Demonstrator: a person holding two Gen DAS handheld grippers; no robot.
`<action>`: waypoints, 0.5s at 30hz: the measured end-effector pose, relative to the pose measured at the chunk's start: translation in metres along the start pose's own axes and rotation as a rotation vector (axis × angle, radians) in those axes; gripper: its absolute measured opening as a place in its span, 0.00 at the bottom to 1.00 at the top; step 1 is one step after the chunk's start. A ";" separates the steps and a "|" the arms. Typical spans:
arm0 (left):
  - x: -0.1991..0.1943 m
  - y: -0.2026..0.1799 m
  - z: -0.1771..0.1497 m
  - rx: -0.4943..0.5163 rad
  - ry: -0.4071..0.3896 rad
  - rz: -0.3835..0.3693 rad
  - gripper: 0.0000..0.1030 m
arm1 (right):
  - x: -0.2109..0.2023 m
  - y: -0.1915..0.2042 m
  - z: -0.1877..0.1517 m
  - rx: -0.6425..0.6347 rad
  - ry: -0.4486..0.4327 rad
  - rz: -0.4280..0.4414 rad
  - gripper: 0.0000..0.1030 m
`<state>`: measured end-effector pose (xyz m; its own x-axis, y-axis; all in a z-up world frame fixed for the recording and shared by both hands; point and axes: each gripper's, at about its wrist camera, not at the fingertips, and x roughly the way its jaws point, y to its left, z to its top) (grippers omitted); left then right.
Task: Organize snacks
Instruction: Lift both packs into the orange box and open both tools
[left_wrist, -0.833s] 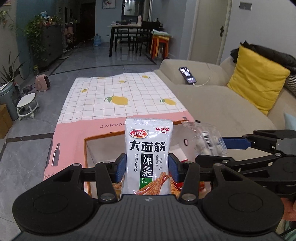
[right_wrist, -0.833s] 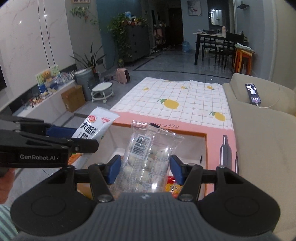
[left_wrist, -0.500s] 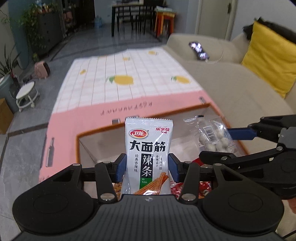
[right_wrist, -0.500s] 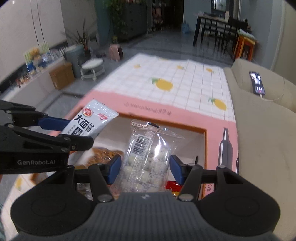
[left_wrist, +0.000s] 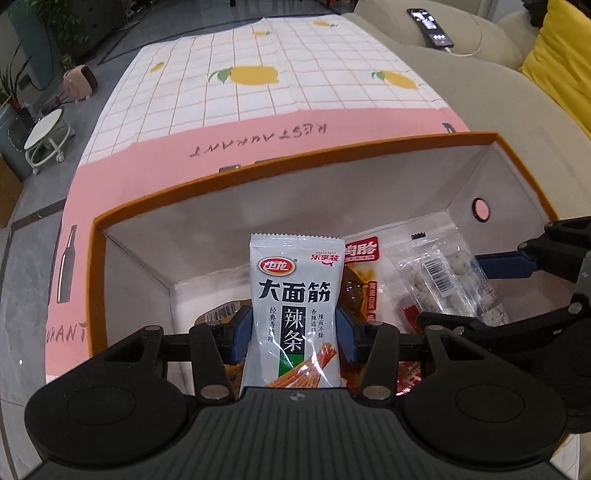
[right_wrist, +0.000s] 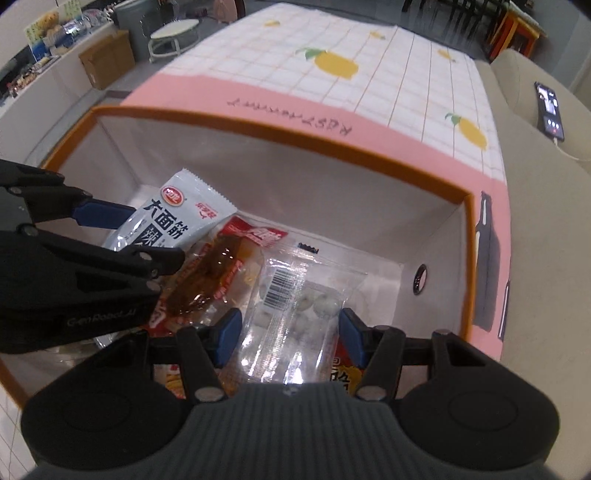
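Two grippers, two packets, one box. Left gripper (left_wrist: 294, 334) has its jaws pinched on the white packet (left_wrist: 294, 302), holding it upright by the lower half, so the printed face points at the camera and the top edge pokes up free. Right gripper (right_wrist: 288, 336) is clamped the same way on the clear packet (right_wrist: 295, 314) of little round pale balls, barcode side up.

Both are held over the open box (left_wrist: 280, 173) with the orange rim, low inside it, which to me reads as about to drop them in with the rest. Pinching low down probably means each packet falls flat when let go.

Already lying in the box: a red packet (right_wrist: 225, 266) with something brown inside, plus bits of other red and orange wrappers under the grippers. Can't count those properly, they're mostly hidden. Box sits on the pink end of a lemon-print cloth (left_wrist: 266, 85).
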<state>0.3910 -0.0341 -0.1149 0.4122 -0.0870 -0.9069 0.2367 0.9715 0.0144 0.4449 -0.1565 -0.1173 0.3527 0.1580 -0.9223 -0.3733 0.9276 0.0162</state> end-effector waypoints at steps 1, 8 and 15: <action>0.002 -0.001 0.001 0.003 0.005 0.006 0.53 | 0.001 0.000 0.000 0.003 0.006 0.002 0.54; 0.014 0.002 0.002 -0.004 0.049 0.008 0.53 | 0.010 -0.001 0.004 0.028 0.030 -0.005 0.56; 0.008 0.000 0.001 0.026 0.052 0.032 0.60 | 0.006 0.000 0.005 0.023 0.043 -0.028 0.60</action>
<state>0.3955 -0.0348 -0.1218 0.3742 -0.0433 -0.9263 0.2474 0.9674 0.0547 0.4512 -0.1533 -0.1209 0.3254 0.1182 -0.9382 -0.3440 0.9390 -0.0010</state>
